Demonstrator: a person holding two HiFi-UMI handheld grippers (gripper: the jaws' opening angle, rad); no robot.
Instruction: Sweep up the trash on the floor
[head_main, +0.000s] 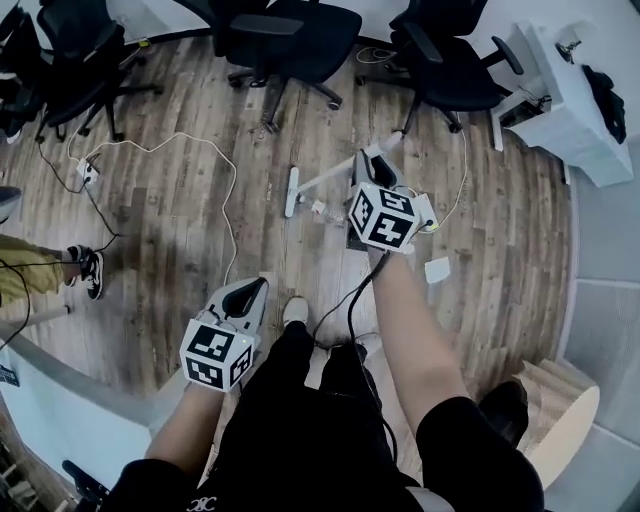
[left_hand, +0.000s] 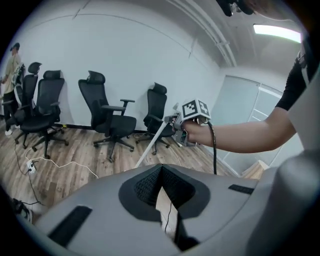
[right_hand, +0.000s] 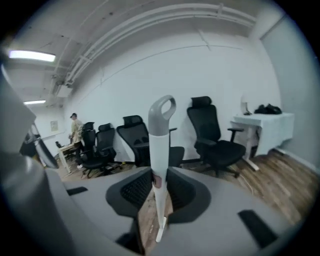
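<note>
Nearest, at 7 o'clock, the left gripper (left_hand: 161, 168) is held clenched on nothing, while the right gripper (right_hand: 157, 176) is clamped on the handle of the white broom (right_hand: 160, 131). A paper scrap (head_main: 437, 269) is seen on the wooden floor (head_main: 180, 200) at the right gripper's 5 o'clock, with black office chairs (head_main: 285, 35) ranged at 12 o'clock.
</note>
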